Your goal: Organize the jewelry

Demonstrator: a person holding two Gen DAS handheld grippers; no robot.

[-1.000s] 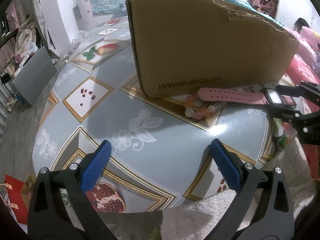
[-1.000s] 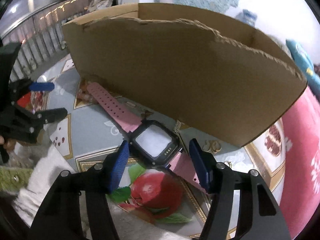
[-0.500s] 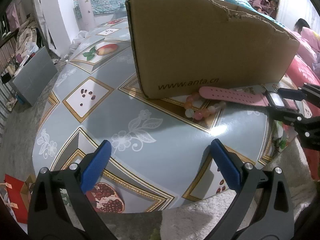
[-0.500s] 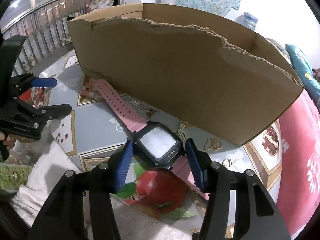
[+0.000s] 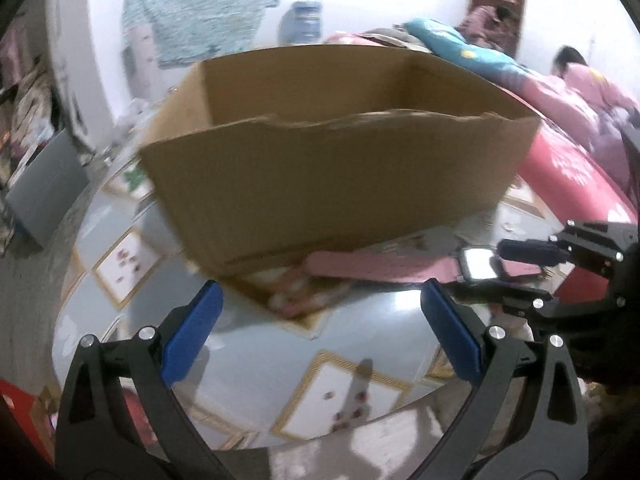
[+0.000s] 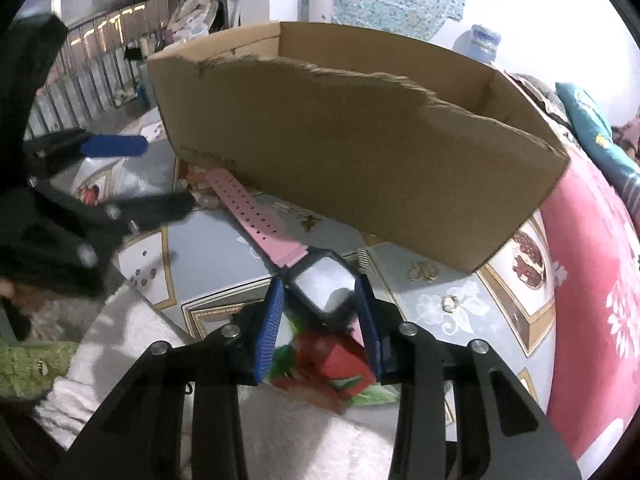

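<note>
Patterned desk (image 6: 224, 240) surface, printed with fruit panels, carries a torn cardboard box (image 6: 360, 160); the jewelry lies on the desk in front of the box's near wall.

Step in hand: pickup of the watch (image 6: 324, 284). Its pink strap runs along the foot of the box, and its dark square case sits between the blue pads of your right gripper (image 6: 320, 300). The jaws are closing around the case. The pads stand just beside its edges; firm contact cannot be confirmed, so treat the watch as not yet held.

Your left gripper (image 5: 320, 316) hovers over the desk with jaws spread wide and nothing between them. It points toward the beads (image 5: 296, 300), which lie blurred at the box's near corner, touching the strap end.

Other items: earrings (image 6: 422, 271) and a ring (image 6: 450, 302) rest on the desk near the box wall, to the right of the watch.

Next move, as judged:
1. Finish the closure on the case until the pads grip both sides.
2. Lift clear of the torn wall edge.
3. Carry the watch over the box opening and release.
4. Keep the trailing strap from dragging the beads.
</note>
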